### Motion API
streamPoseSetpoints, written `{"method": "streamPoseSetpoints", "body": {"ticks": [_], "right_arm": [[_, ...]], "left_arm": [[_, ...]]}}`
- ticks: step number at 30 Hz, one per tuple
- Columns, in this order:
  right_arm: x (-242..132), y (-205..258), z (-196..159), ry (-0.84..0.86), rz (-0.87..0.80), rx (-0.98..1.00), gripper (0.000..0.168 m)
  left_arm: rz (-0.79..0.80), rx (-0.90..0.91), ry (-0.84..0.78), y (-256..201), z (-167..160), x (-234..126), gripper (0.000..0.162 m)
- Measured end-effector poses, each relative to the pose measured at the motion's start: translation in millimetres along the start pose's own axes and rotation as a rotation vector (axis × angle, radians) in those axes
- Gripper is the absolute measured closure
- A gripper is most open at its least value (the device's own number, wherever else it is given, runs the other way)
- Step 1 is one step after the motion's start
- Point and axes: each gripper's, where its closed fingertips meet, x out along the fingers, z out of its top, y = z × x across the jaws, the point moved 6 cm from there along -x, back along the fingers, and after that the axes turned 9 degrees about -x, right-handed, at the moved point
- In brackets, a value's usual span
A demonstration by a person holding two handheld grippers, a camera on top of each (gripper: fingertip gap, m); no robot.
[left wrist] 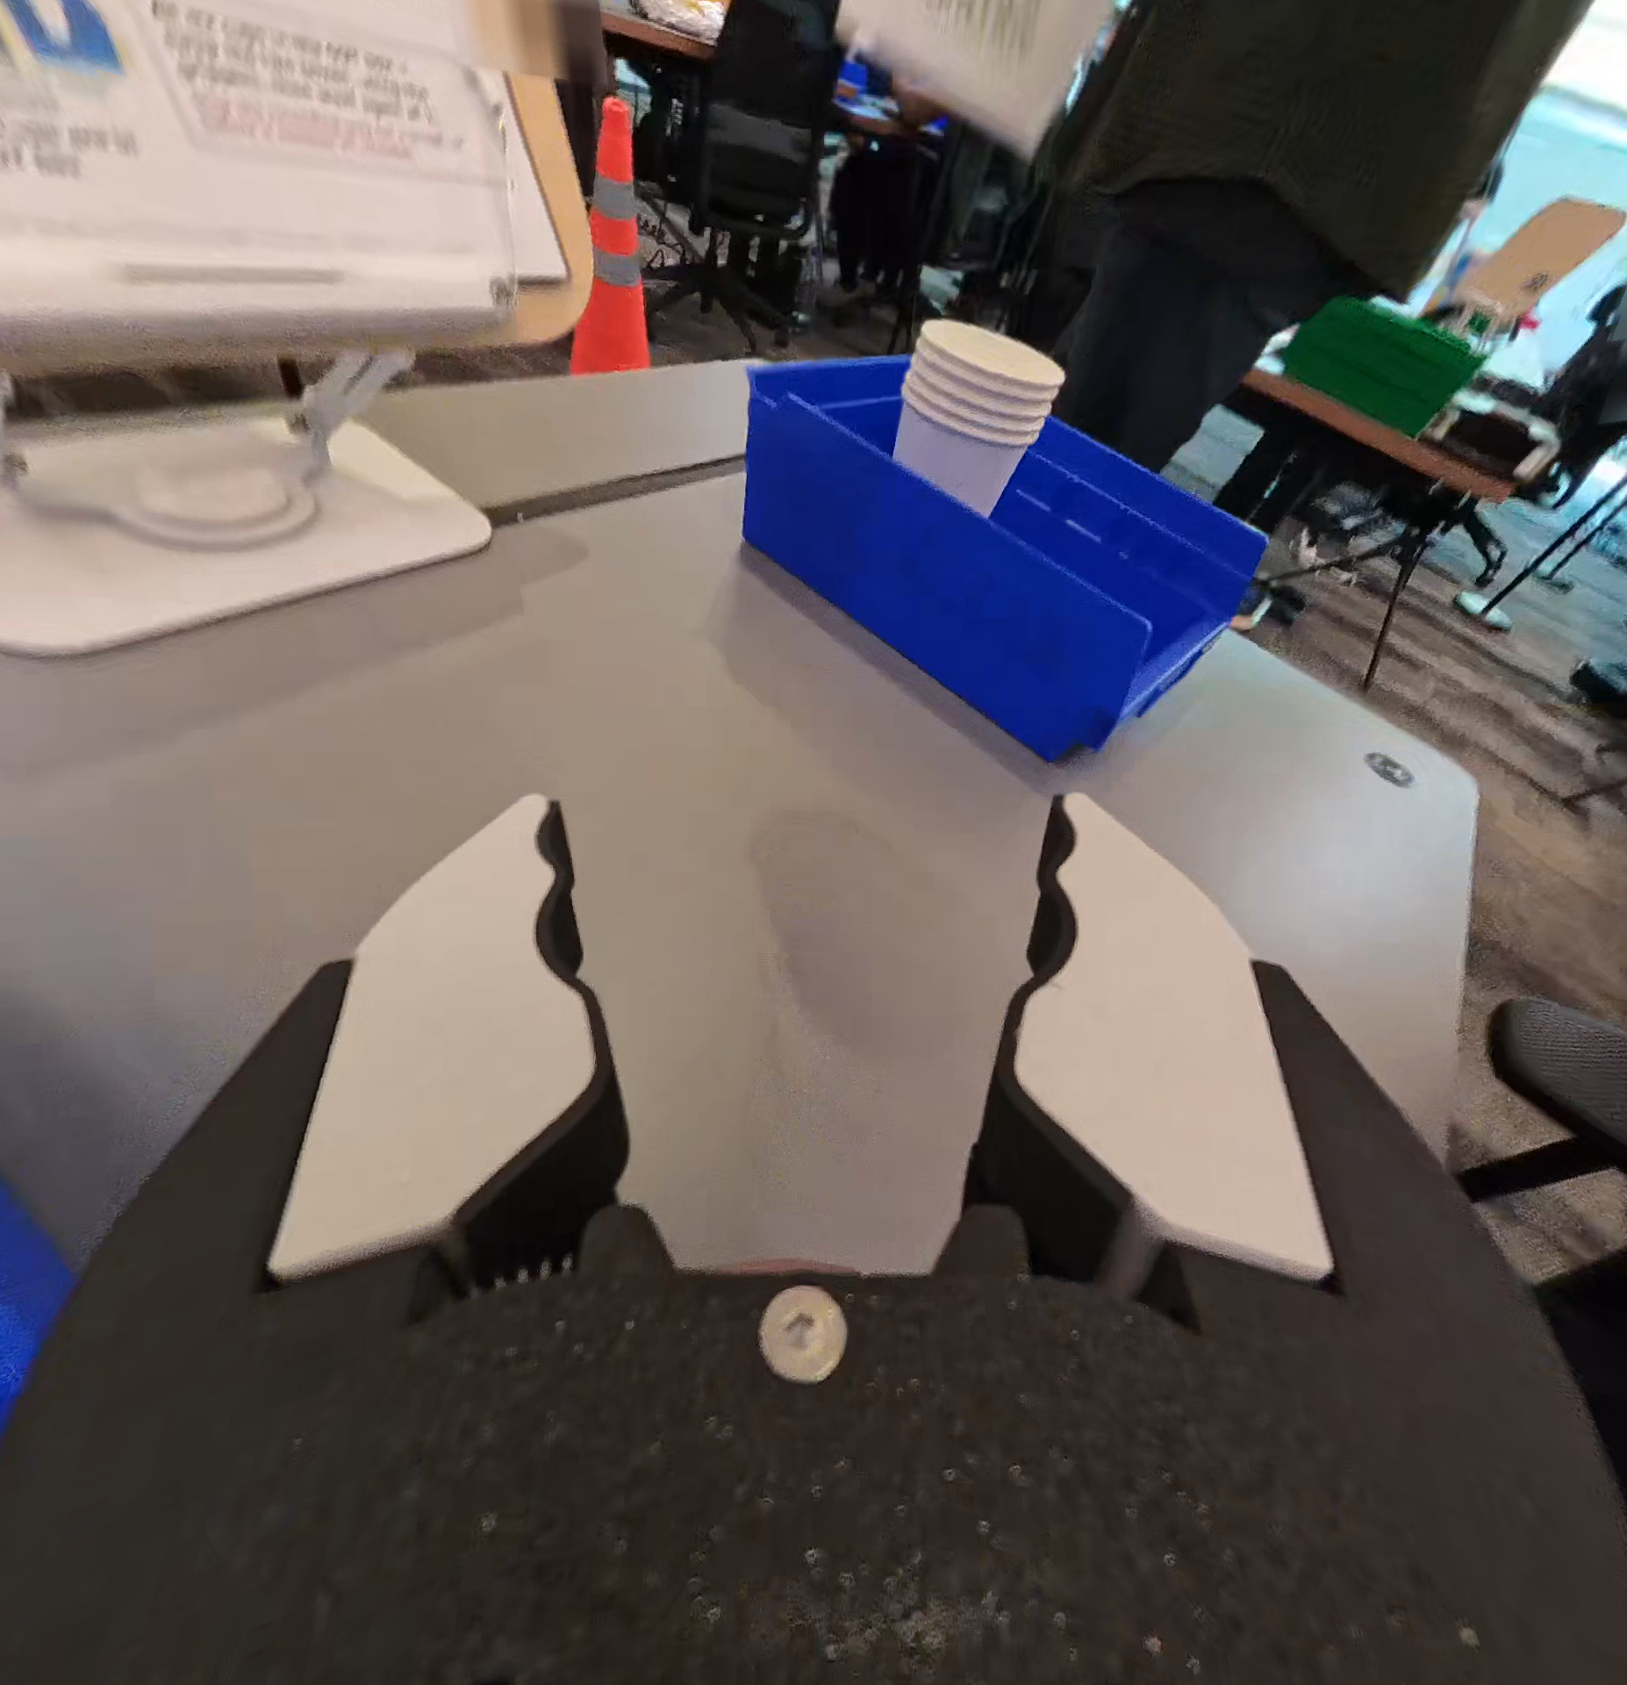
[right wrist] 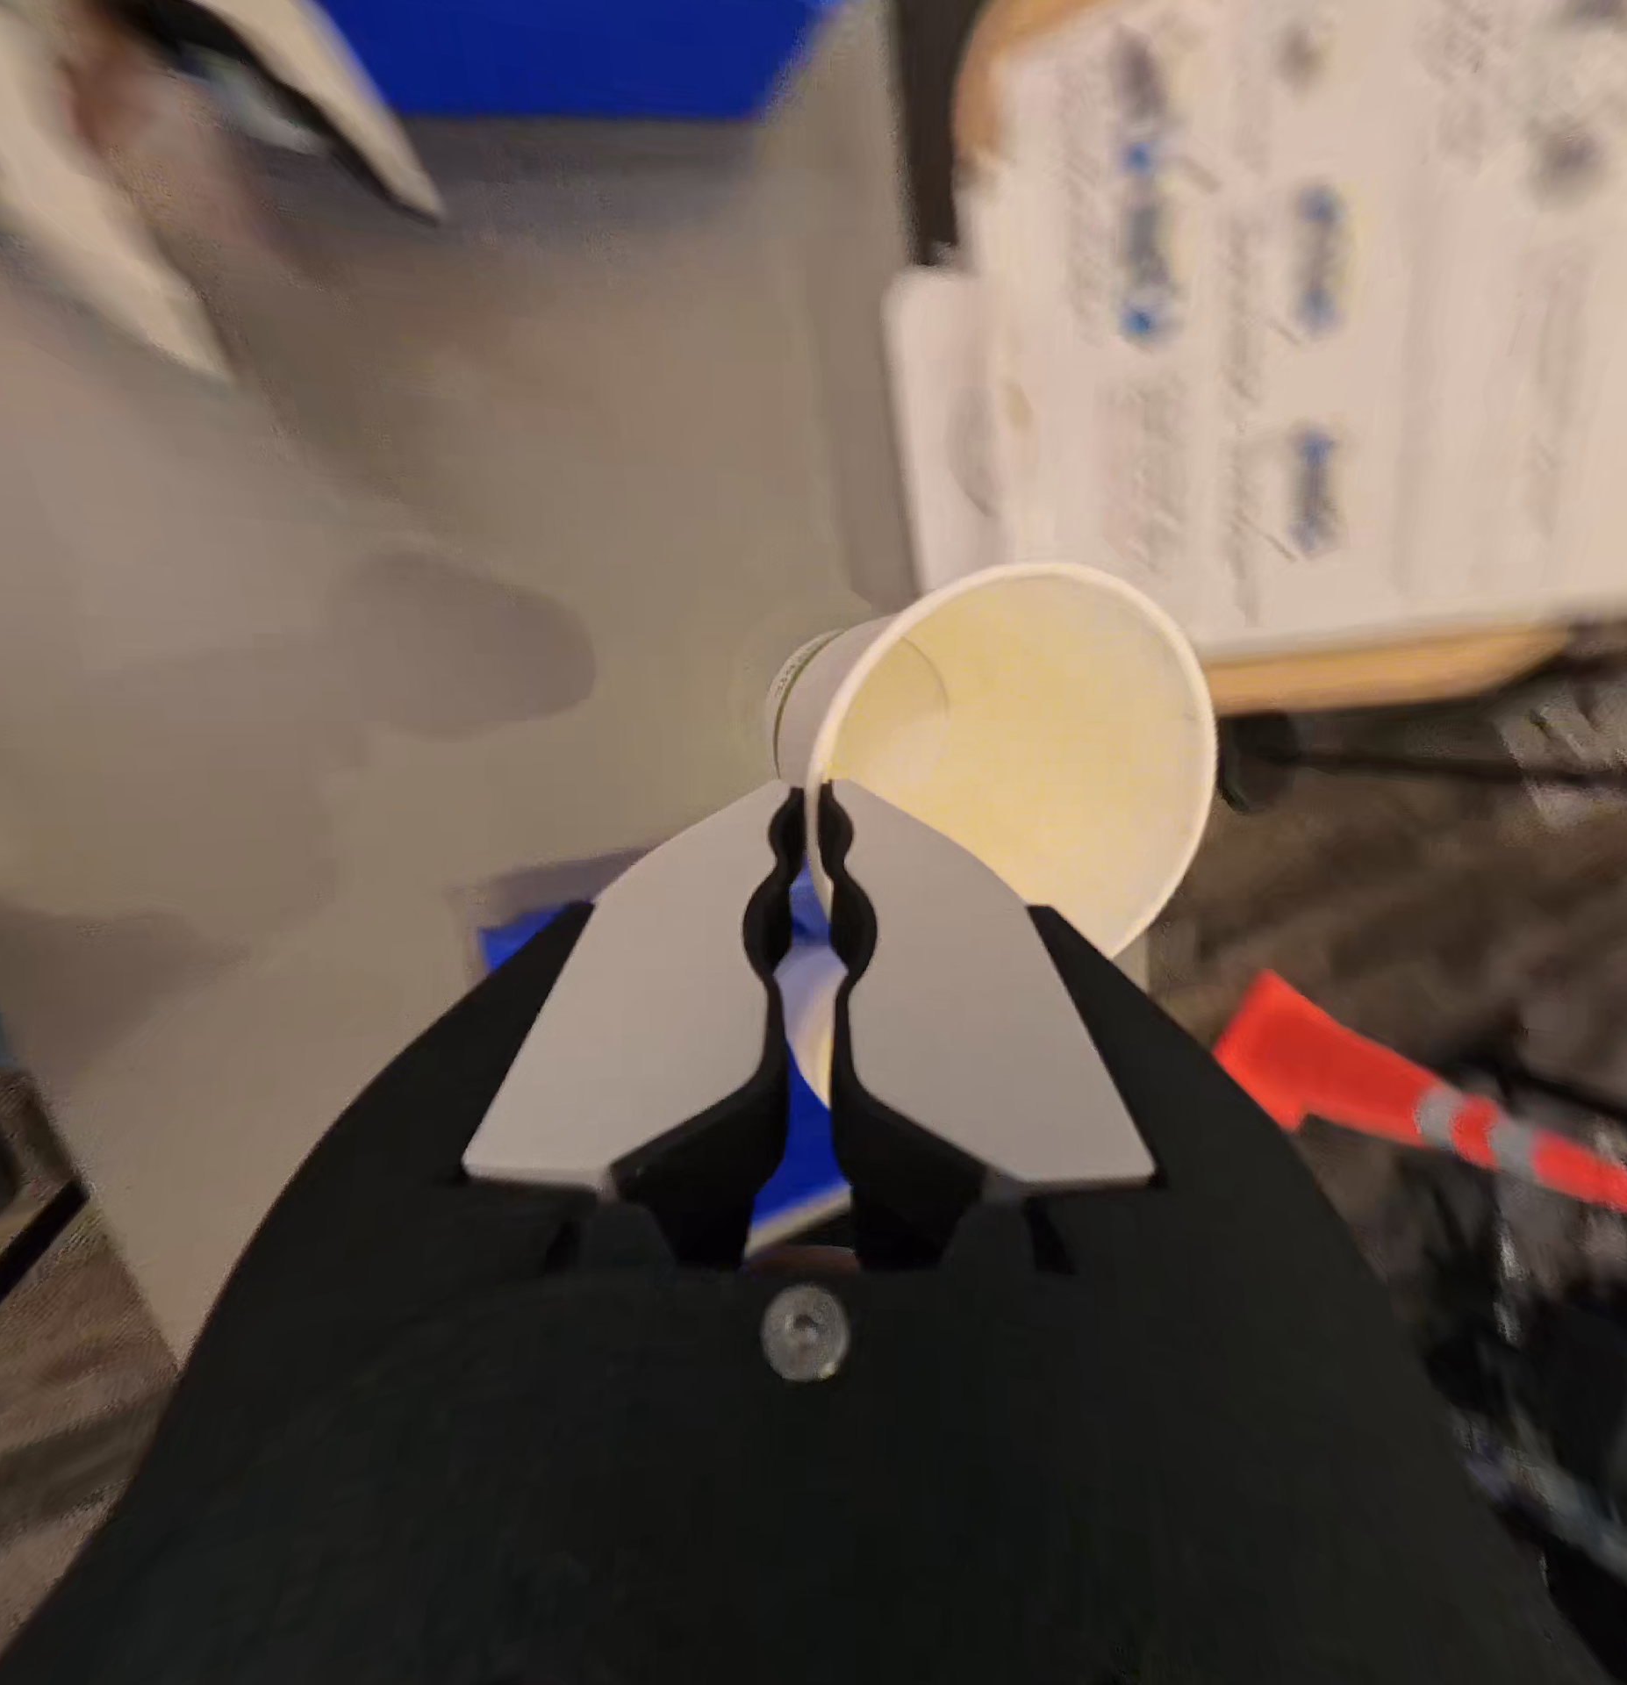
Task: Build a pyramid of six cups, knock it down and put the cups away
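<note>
In the left wrist view a stack of several white paper cups [left wrist: 974, 419] stands mouth-up in a blue bin [left wrist: 956, 602] on the grey table [left wrist: 609, 711]. My left gripper [left wrist: 805, 821] is open and empty, held low over the table short of the bin. In the blurred right wrist view my right gripper [right wrist: 810, 807] is shut on the rim of one white paper cup [right wrist: 1020, 757]. The cup is tipped on its side with its mouth towards the camera. Behind the fingers [right wrist: 664, 1003] show a patch of blue and something white [right wrist: 805, 1012], too hidden to identify.
A white stand holding a printed sheet [left wrist: 208, 456] sits at the table's left, and also shows in the right wrist view [right wrist: 1247, 319]. An orange cone [left wrist: 614, 246] and a person [left wrist: 1247, 182] are beyond the table's far edge. A chair [left wrist: 1585, 1076] is at the right.
</note>
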Motion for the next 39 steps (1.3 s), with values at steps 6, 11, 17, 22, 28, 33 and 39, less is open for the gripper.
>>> {"method": "streamPoseSetpoints", "body": {"ticks": [6,11,17,22,28,33,39], "right_arm": [[-10,-48,-137,0.121,-0.033,0.343,0.166],[41,-35,-192,0.12,0.084,0.464,0.166],[111,-12,-214,0.185,0.22,0.487,0.166],[140,6,-224,0.229,0.322,0.525,0.146],[90,8,-202,0.029,0.117,0.544,0.141],[23,69,-162,-0.451,-0.467,0.687,0.12],[56,199,-173,-0.539,-0.831,0.956,0.107]], "left_arm": [[-0.047,-0.178,0.041,-17,-69,-27,0.074],[-0.033,-0.134,0.072,-24,-78,-30,0.074],[0.032,-0.05,0.079,-25,-80,-27,0.074],[0.054,-0.006,0.101,-30,-87,-22,0.073],[0.146,0.075,0.051,-33,-76,-33,0.073],[0.332,0.1,-0.095,-26,-51,-67,0.07],[0.596,0.044,-0.137,-2,-56,-116,0.075]]}}
